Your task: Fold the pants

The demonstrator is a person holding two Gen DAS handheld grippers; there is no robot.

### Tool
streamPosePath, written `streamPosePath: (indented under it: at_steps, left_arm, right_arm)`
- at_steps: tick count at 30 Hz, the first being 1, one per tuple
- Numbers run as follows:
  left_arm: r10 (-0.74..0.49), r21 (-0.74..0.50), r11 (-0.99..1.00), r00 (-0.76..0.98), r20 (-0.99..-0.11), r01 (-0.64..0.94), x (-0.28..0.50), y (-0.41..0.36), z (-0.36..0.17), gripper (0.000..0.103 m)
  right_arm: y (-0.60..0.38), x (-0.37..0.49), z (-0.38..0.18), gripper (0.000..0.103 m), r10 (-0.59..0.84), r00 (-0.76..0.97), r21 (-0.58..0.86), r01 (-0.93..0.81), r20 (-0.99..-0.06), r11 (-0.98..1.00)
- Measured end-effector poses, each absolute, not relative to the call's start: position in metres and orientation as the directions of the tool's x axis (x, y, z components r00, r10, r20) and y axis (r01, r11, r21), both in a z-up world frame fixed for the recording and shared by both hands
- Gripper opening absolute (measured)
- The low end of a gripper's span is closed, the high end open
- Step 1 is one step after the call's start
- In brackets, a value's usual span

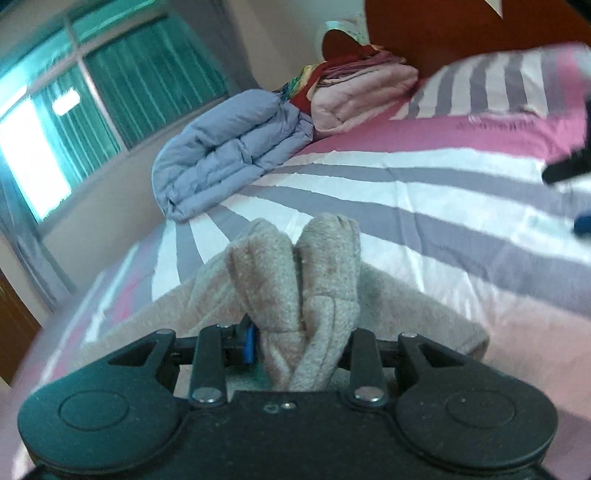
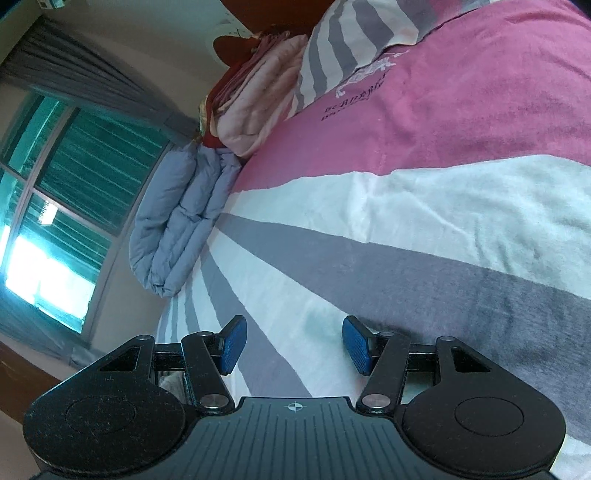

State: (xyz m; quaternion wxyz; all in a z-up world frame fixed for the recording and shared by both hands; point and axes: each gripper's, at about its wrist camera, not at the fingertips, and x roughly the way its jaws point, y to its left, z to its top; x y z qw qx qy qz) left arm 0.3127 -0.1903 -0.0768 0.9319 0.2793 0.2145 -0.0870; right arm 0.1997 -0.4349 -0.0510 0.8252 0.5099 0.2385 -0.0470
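The beige fleece pants (image 1: pixel 295 273) lie on the striped bed sheet (image 1: pixel 424 206). My left gripper (image 1: pixel 299 339) is shut on a bunched fold of the pants, which stands up between the fingers; the rest of the pants spreads flat below and to both sides. My right gripper (image 2: pixel 293 343) is open and empty, its blue pads (image 2: pixel 232 343) apart just above the sheet (image 2: pixel 406 221). The pants do not show in the right wrist view. A dark blurred part of the right gripper (image 1: pixel 569 166) shows at the right edge of the left wrist view.
A folded blue-grey duvet (image 1: pixel 229 155) (image 2: pixel 177 229) lies at the bed's far side by the window (image 1: pixel 55 129). A stack of pink and red bedding (image 1: pixel 362 85) (image 2: pixel 258 107) and a striped pillow (image 1: pixel 498 81) sit by the wooden headboard (image 1: pixel 461 26).
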Motion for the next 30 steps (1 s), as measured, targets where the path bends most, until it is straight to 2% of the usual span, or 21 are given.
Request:
streamPosePath:
  at_steps: [6,12,13,14,15,17,18,24,30]
  left_arm:
    - [-0.011,0.574,0.77,0.905,-0.425,0.278,0.304,-0.203,-0.084,0.021]
    - [0.024,0.581,0.777,0.911,-0.411,0.242,0.303,-0.207,-0.082,0.025]
    - [0.024,0.579,0.78,0.914,-0.406,0.237,0.301,-0.207,-0.081,0.028]
    - [0.023,0.574,0.786,0.918,-0.396,0.229,0.298,-0.207,-0.08,0.038]
    - [0.009,0.566,0.792,0.922,-0.387,0.23,0.293,-0.207,-0.078,0.043]
    - [-0.083,0.548,0.787,0.929,-0.36,0.283,0.278,-0.211,-0.074,0.059]
    - [-0.122,0.546,0.779,0.928,-0.352,0.309,0.272,-0.214,-0.073,0.061]
    - [-0.16,0.503,0.805,0.932,-0.327,0.314,0.247,-0.207,-0.06,0.061]
    - [-0.128,0.49,0.826,0.939,-0.319,0.279,0.235,-0.182,-0.057,0.061]
  right_arm:
    - [-0.435,0.198,-0.052,0.058,0.157,0.887,0.83,0.326,-0.434,0.454]
    - [-0.435,0.193,-0.051,0.058,0.137,0.887,0.823,0.338,-0.441,0.457]
    - [-0.435,0.192,-0.05,0.058,0.134,0.886,0.819,0.339,-0.443,0.463]
    - [-0.434,0.191,-0.049,0.058,0.133,0.885,0.815,0.341,-0.446,0.468]
    - [-0.433,0.191,-0.048,0.058,0.132,0.884,0.812,0.341,-0.449,0.474]
    - [-0.432,0.19,-0.047,0.058,0.127,0.882,0.805,0.345,-0.454,0.483]
    - [-0.431,0.189,-0.046,0.058,0.125,0.88,0.801,0.347,-0.458,0.488]
    - [-0.424,0.189,-0.04,0.058,0.123,0.876,0.768,0.333,-0.467,0.547]
    - [-0.421,0.19,-0.038,0.058,0.107,0.871,0.746,0.339,-0.479,0.573]
